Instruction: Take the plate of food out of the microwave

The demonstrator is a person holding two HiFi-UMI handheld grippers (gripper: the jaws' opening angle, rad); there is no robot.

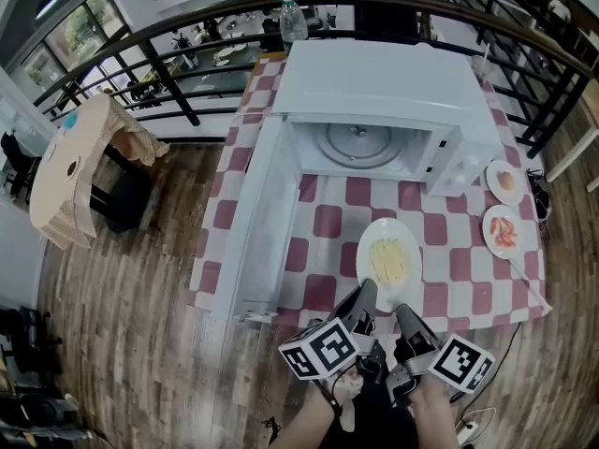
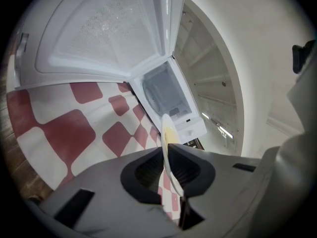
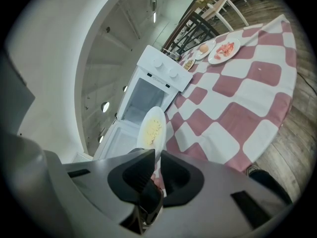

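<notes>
A white plate (image 1: 388, 260) with yellow food is over the checked tablecloth (image 1: 323, 223), just in front of the open white microwave (image 1: 374, 92). Whether the plate touches the cloth I cannot tell. My left gripper (image 1: 365, 294) is shut on its near rim, and my right gripper (image 1: 404, 312) is shut on the same rim a little to the right. In the left gripper view the plate (image 2: 168, 143) stands edge-on, pinched by the left gripper (image 2: 167, 151). In the right gripper view the right gripper (image 3: 154, 155) clamps the lower rim of the plate (image 3: 151, 127). The microwave's glass turntable (image 1: 358, 144) is bare.
The microwave door (image 1: 265, 223) hangs wide open on the left, reaching the table's front edge. Two small plates of food (image 1: 505, 181) (image 1: 504, 230) sit at the table's right edge. A water bottle (image 1: 292, 17) stands behind the microwave, with a dark railing (image 1: 187, 59) beyond.
</notes>
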